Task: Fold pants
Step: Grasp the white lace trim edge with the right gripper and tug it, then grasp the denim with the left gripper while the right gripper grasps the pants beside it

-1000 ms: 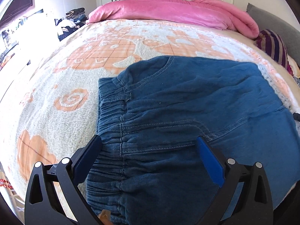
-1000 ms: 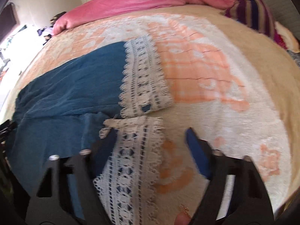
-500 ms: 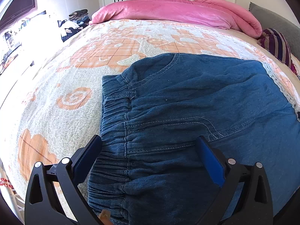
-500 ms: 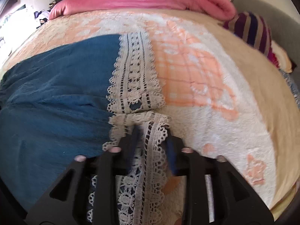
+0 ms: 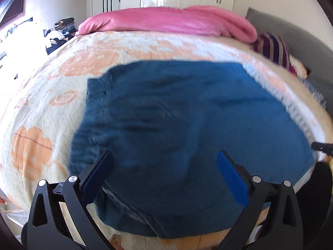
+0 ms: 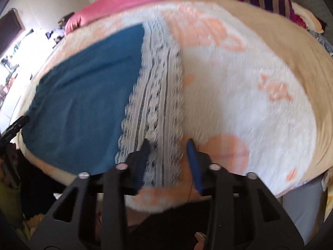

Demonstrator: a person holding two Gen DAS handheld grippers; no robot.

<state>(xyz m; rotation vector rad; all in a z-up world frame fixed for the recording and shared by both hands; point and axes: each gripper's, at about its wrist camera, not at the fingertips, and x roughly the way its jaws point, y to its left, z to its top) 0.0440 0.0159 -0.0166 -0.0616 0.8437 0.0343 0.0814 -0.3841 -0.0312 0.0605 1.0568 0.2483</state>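
Blue denim pants [image 5: 187, 104] lie flat on the bed, waistband to the left and white lace hem [image 6: 158, 95] to the right. My left gripper [image 5: 163, 153] hovers open over the waist end of the pants, with nothing pinched between its blue pads. My right gripper [image 6: 168, 143] points down at the near end of the lace hem. Its jaws are closing and the lace sits bunched between the pads, drawn taut toward me. The blue cloth [image 6: 87, 93] spreads left of the lace. Both views are blurred by motion.
The bed carries a cream and orange blanket [image 5: 41, 108], and its near edge [image 6: 291, 189] shows under my right gripper. A pink duvet [image 5: 170, 20] lies along the far side, with a striped pillow [image 5: 274, 48] at the right. A clothes pile [image 5: 60, 33] sits far left.
The right jaws went from wide apart to narrow around the lace hem, then drew back toward the bed's near edge with the lace between them. The left gripper pulled back too, still open.
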